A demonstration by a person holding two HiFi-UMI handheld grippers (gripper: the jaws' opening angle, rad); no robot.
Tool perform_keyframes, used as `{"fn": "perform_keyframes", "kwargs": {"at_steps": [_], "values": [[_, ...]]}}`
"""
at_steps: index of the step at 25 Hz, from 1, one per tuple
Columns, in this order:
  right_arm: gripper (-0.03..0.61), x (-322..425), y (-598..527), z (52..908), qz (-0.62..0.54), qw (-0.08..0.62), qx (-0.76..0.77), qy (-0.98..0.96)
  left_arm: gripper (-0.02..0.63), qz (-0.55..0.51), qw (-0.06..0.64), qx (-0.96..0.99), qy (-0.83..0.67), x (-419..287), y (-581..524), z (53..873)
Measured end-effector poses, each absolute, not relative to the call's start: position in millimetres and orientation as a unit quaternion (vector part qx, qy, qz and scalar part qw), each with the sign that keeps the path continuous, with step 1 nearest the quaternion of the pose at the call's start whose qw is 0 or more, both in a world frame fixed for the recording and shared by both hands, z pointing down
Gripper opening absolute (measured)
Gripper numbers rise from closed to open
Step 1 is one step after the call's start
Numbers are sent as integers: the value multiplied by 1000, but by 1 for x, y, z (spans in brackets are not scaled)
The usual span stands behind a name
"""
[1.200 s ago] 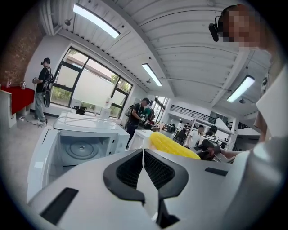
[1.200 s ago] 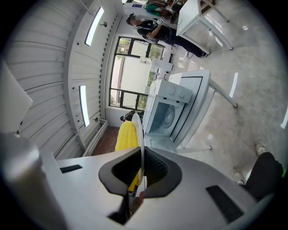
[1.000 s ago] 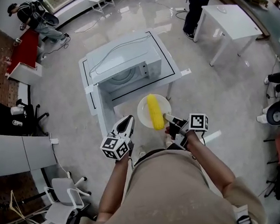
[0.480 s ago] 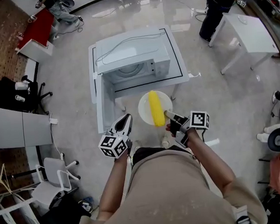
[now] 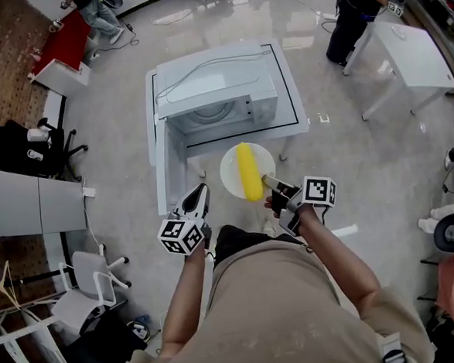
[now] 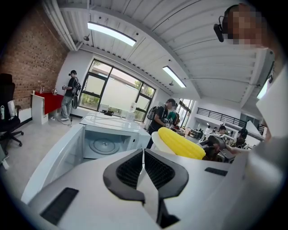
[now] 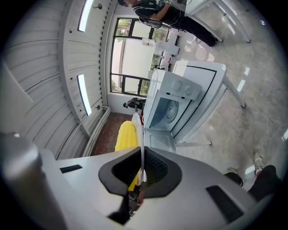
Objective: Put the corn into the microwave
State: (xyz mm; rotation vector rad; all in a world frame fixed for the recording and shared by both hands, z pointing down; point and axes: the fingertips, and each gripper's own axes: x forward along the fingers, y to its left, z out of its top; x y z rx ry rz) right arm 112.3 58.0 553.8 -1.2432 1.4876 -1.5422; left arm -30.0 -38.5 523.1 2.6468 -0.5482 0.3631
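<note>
Landmark: microwave (image 5: 217,100), white, standing on a white table (image 5: 293,102); every place below is given from it.
Microwave door (image 5: 162,173): swung wide open at the microwave's left side in the head view, reaching out toward the person who holds the grippers.
Turntable (image 6: 104,145): round glass disc lying on the floor of the microwave's open cavity.
Corn (image 5: 248,171): one yellow cob lying on the plate, outside the microwave and just in front of its open cavity, with one end pointing at the opening.
Plate (image 5: 267,160): white and round, carried in the air in front of the microwave, at the table's front edge.
Right hand-held gripper (image 7: 141,155): jaws pinching the plate's thin rim between the ribbed pads, gripping the side of the plate turned away from the microwave.
Left hand-held gripper (image 6: 143,152): jaws pressed together with nothing between them, in front of the microwave near the outer end of the open door, beside the plate and apart from it.
Bystander (image 5: 354,5): standing beyond the microwave's right rear corner, well apart from it.
Second table (image 5: 416,55): white, just beside the bystander, farther right of the microwave.
Red cabinet (image 5: 66,44): beyond the microwave's left rear corner, well apart.
Black office chair (image 5: 23,148): well to the microwave's left.
</note>
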Motion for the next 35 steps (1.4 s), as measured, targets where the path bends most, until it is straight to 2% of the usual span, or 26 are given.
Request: {"fn": "perform_keyframes", "kwargs": {"at_steps": [25,35], "values": [[14,82,-16,564,-576,344,-536,512,2,121,209,962,-124,-62,-115,514],[14,78,-55,584,-594,315,-527,520,2,128,218,958,-135,-56,-136,522]]}}
